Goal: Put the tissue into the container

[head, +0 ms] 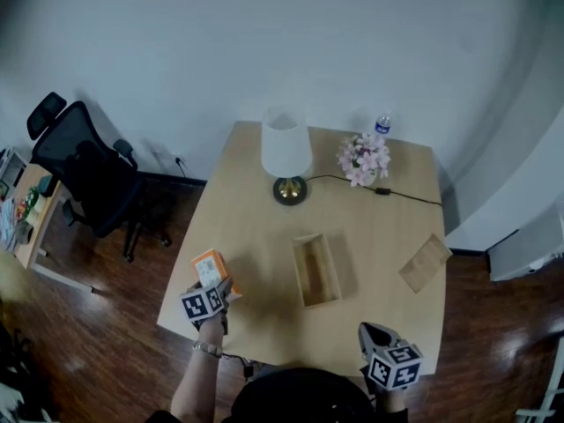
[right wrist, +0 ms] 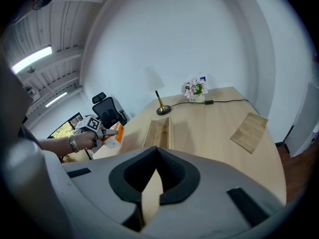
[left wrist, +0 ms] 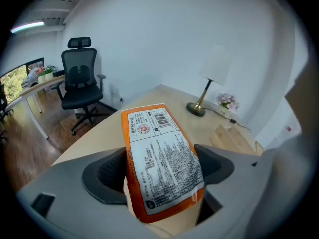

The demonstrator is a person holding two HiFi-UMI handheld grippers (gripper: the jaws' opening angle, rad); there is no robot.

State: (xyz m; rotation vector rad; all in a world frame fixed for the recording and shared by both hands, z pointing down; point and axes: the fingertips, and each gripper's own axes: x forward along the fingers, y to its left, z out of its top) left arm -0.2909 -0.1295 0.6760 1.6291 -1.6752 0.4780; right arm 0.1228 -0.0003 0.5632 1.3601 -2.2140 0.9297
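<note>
An orange-and-white tissue pack is at the table's left edge, and my left gripper is shut on it. In the left gripper view the pack fills the gap, with both dark pads against its sides. I cannot tell whether it rests on the table. The open wooden container lies in the middle of the table, to the right of the pack, and also shows in the right gripper view. My right gripper hangs at the near right edge, shut, nothing held.
A wooden lid lies right of the container. At the back stand a white lamp, pink flowers and a small bottle, with a black cable across the table. A black office chair stands to the left.
</note>
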